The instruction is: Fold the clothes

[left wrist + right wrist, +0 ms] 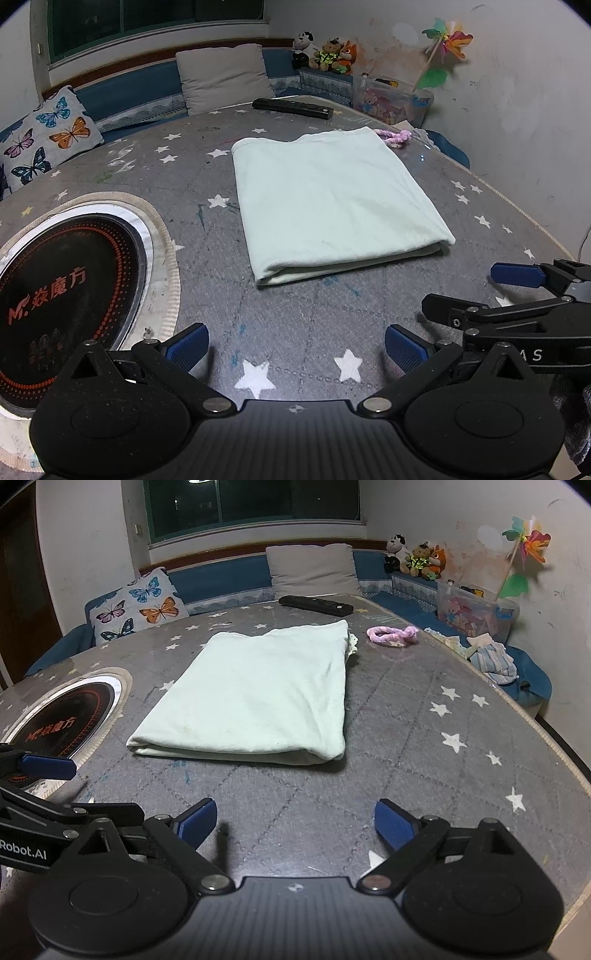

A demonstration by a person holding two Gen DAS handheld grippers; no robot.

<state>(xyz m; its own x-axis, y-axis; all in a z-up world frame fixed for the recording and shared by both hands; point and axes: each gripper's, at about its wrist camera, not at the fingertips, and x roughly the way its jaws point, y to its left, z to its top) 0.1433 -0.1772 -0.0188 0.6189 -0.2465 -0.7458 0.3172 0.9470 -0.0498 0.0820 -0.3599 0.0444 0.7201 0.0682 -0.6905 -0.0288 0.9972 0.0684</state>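
Observation:
A pale green garment (pixel 332 201) lies folded into a flat rectangle on the grey star-patterned table (pixel 295 325); it also shows in the right wrist view (pixel 255 698). My left gripper (pixel 295 349) is open and empty, above the table in front of the garment's near edge. My right gripper (pixel 295 823) is open and empty, also short of the garment's near folded edge. The right gripper's fingers (pixel 517 275) show at the right in the left wrist view, and the left gripper's fingers (pixel 48 766) show at the left in the right wrist view.
A round black induction hob (pixel 62 291) is set into the table at the left. A black remote (pixel 291 108) and a pink knitted band (pixel 391 634) lie beyond the garment. Cushions, a toy box (pixel 476 614) and more clothes (pixel 491 661) sit on the bench around the table.

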